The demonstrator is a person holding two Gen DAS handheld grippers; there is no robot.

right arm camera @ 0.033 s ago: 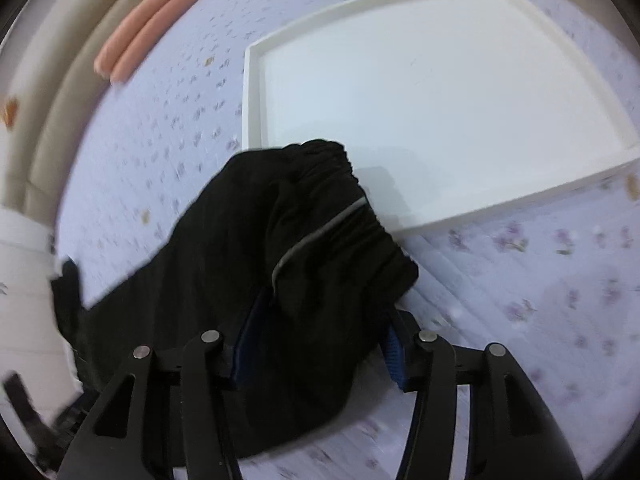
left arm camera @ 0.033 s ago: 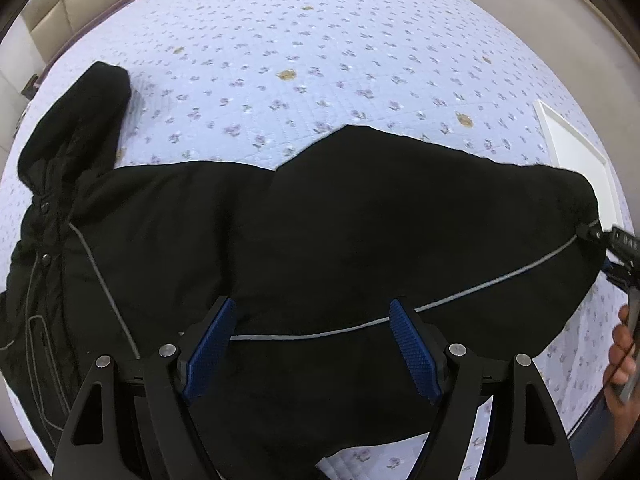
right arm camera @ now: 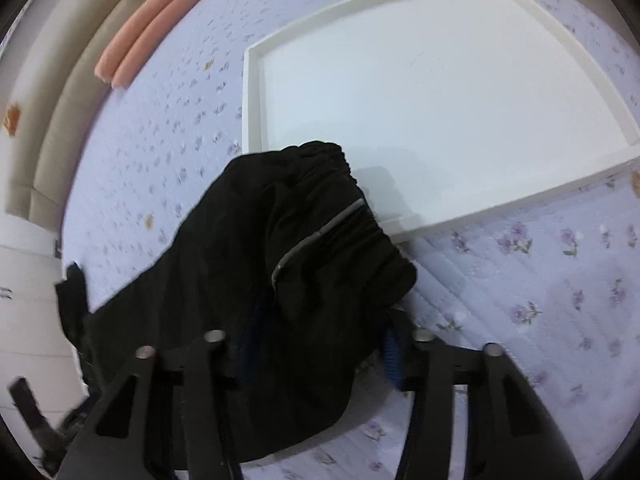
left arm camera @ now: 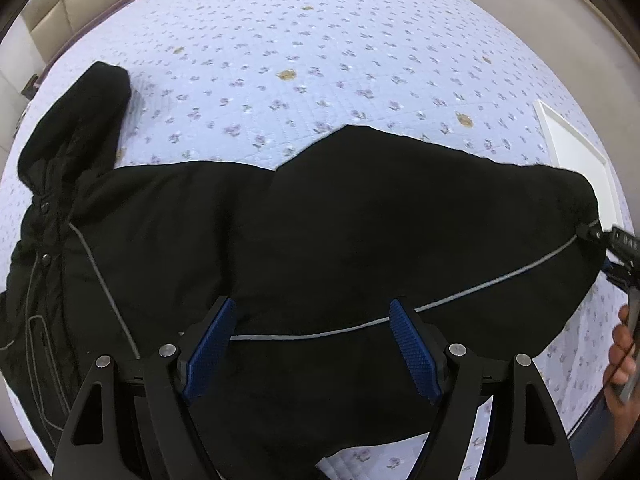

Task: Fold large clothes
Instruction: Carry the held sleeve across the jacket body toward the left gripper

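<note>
A black jacket (left arm camera: 320,232) with thin grey piping lies spread across the floral bedspread (left arm camera: 320,48), its hood (left arm camera: 80,128) at the upper left. My left gripper (left arm camera: 312,340) hovers open over the jacket's near part, its blue pads (left arm camera: 412,344) wide apart and gripping nothing. The gathered sleeve cuff (right arm camera: 332,232) lies between the fingers of my right gripper (right arm camera: 320,352), whose jaws are opening; the right blue pad (right arm camera: 394,360) stands just off the fabric and cloth hides the left pad. In the left wrist view the right gripper (left arm camera: 612,248) sits at the cuff, held by a hand (left arm camera: 622,360).
A white shallow tray (right arm camera: 420,224) rests on the bedspread just beyond the cuff, which overlaps its near corner. Pink rolled items (right arm camera: 152,20) lie at the bed's far edge by a beige padded headboard (right arm camera: 52,152). The bed edge (left arm camera: 580,428) runs at the lower right.
</note>
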